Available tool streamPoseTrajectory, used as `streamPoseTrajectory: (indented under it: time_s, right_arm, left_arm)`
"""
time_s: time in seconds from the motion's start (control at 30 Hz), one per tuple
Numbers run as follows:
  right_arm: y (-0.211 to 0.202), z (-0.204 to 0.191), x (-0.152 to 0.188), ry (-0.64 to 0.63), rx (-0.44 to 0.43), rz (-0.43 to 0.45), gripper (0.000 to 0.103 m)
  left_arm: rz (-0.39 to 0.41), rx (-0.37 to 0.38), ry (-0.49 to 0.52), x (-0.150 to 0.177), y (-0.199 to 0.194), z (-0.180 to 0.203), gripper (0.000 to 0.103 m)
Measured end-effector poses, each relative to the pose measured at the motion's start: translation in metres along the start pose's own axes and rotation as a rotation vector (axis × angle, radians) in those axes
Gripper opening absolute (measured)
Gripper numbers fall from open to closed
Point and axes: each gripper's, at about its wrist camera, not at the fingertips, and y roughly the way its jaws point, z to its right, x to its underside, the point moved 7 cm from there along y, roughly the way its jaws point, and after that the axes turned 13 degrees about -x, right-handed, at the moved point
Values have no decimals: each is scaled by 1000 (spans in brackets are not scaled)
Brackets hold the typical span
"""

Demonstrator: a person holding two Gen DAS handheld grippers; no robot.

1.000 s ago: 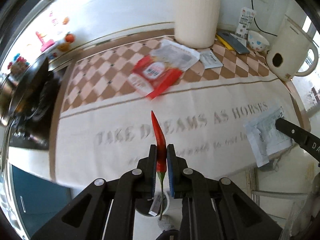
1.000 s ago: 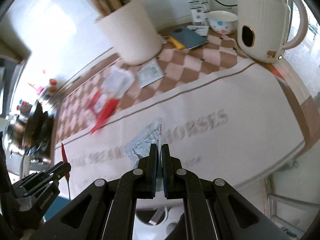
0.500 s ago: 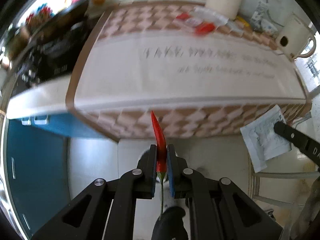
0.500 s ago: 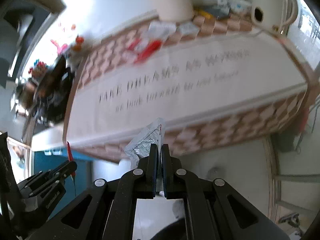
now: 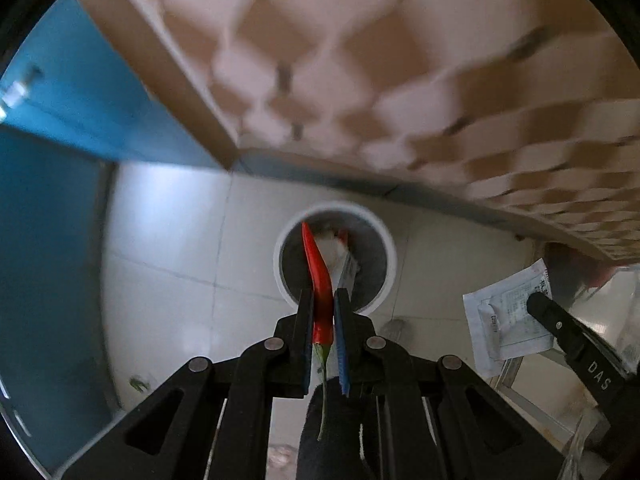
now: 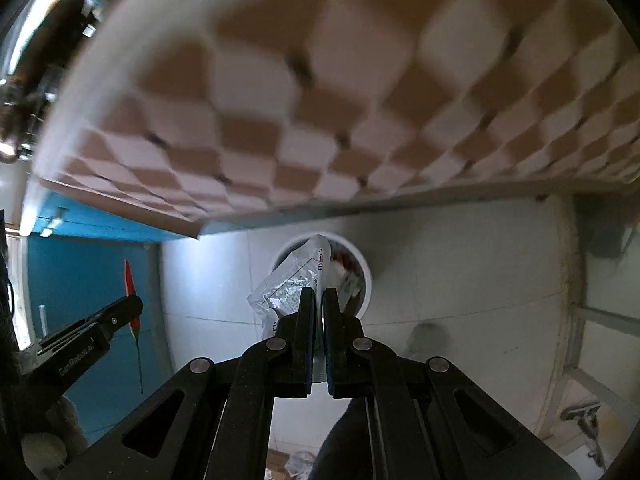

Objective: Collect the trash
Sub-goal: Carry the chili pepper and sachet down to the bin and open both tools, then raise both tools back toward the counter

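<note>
Both grippers loaded and held above the floor, pointing down at the trash bin (image 5: 335, 216), a round white-rimmed can standing on the tiled floor just out from the hanging edge of the checkered tablecloth (image 5: 400, 60)

Left gripper (image 5: 323, 312) pressed together on a red chili (image 5: 318, 276), pinched near its stem end; long axis runs straight forward along the fingers, tip aimed at the bin's far-left rim, green stem trailing back under the jaws. In the left wrist view the chili tip overlaps the bin mouth, so this one looks lined up over the opening, though height above it can't be judged

Right gripper (image 6: 319, 312) clamped on a clear crinkly plastic wrapper (image 6: 294, 284), which sticks up and left of the fingers and covers the left part of the bin's rim (image 6: 362, 264). Bin lies dead ahead of the right fingers too, centre a bit right of the wrapper

Bin already holds some white and red packaging (image 5: 344, 256)

Judgement: drop step; both arms look about equally near, left slightly better centred. Release depends on each item hanging inside the rim line: the chili should fall straight, the light wrapper may drift or cling to a pad. Blue cabinet (image 5: 48, 200) on the left, clear of the path
</note>
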Motion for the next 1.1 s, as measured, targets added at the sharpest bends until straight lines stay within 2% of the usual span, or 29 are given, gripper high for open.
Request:
streamPoseTrajectory:
  time_s: [0.13, 0.33, 0.47, 0.57, 0.63, 0.67, 0.7, 0.73, 0.77, 0.8, 0.87, 0.9, 0.93, 0.97, 1.03, 1.07, 1.1]
  right_arm:
    - [92, 35, 15, 48, -11, -58, 4]
    - [202, 77, 29, 59, -5, -98, 4]
    - [258, 98, 35, 71, -6, -122, 4]
    - [287, 102, 38, 62, -1, -136, 5]
    - [298, 105, 40, 59, 5, -140, 5]
    - [303, 107, 41, 57, 5, -149, 5]
    - [307, 109, 42, 57, 6, -162, 6]
    - [312, 112, 44, 65, 7, -173, 7]
    - [315, 114, 45, 71, 6, -180, 8]
    - [319, 115, 47, 73, 4, -197, 11]
    - [321, 115, 50, 73, 6, -211, 17]
    - [320, 115, 51, 66, 12, -210, 25]
    - [318, 114, 51, 57, 19, -210, 39]
    - [315, 112, 51, 51, 23, -212, 46]
    - [310, 107, 53, 33, 29, -207, 70]
    - [306, 104, 53, 18, 42, -208, 76]
    - [301, 102, 52, 5, 51, -211, 89]
  left_arm:
    - [-92, 55, -31, 5, 98, 4, 7]
    - [-185, 136, -37, 13, 205, 17, 8]
    - [-205, 144, -39, 17, 236, 21, 8]
    - [-213, 158, -48, 16, 250, 21, 9]
    - [-215, 153, -55, 18, 254, 19, 13]
    - [-211, 156, -57, 18, 254, 18, 22]
    - [-206, 151, -61, 18, 254, 16, 39]
    - [-196, 139, -66, 17, 253, 14, 53]
    - [-177, 119, -72, 16, 251, 9, 81]
    - [-166, 104, -76, 15, 247, 6, 95]
    - [-148, 74, -80, 15, 242, -1, 96]
    - [-138, 61, -77, 14, 240, -5, 99]
    - [-128, 41, -78, 15, 236, -9, 100]
    - [-119, 29, -80, 15, 232, -12, 100]
    - [-102, 6, -85, 16, 222, -19, 100]
    - [-97, 0, -88, 17, 217, -22, 100]
    - [-87, -4, -93, 19, 210, -25, 100]
